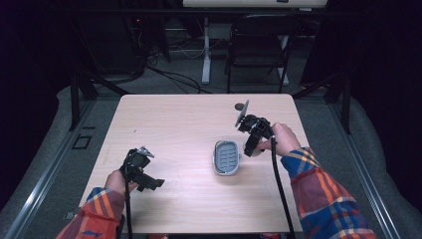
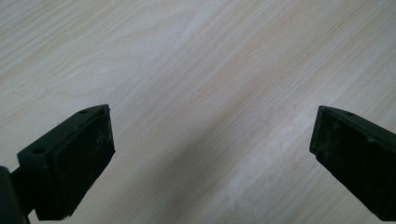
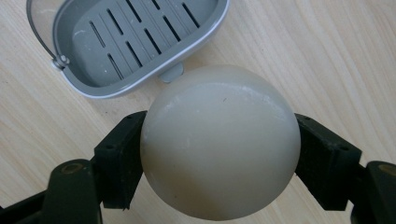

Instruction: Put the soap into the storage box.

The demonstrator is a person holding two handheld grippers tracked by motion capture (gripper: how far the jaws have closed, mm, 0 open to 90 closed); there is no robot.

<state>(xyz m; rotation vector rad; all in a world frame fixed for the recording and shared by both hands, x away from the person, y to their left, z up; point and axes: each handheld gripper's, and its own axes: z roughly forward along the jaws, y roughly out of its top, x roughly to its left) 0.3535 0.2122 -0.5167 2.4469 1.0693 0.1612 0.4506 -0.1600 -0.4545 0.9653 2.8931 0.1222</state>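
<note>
One short reach separates your right gripper [image 3: 219,154], clamped on the pale soap [image 3: 219,144], from the grey dish [image 3: 140,42] just ahead, while your left gripper [image 2: 212,158] hangs spread wide.

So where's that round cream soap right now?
The soap is clamped in the right hand-held gripper, just right of the empty grey soap dish, near the middle of the table.

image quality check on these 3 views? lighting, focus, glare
High view: table evenly lit, surroundings nearly black, whole frame soft. Left gripper view: jaws blurred, wood grain fairly sharp, faint sheen. Right gripper view: soap a bit soft, mild highlight on top; dish sharper; no hard glare.
</note>
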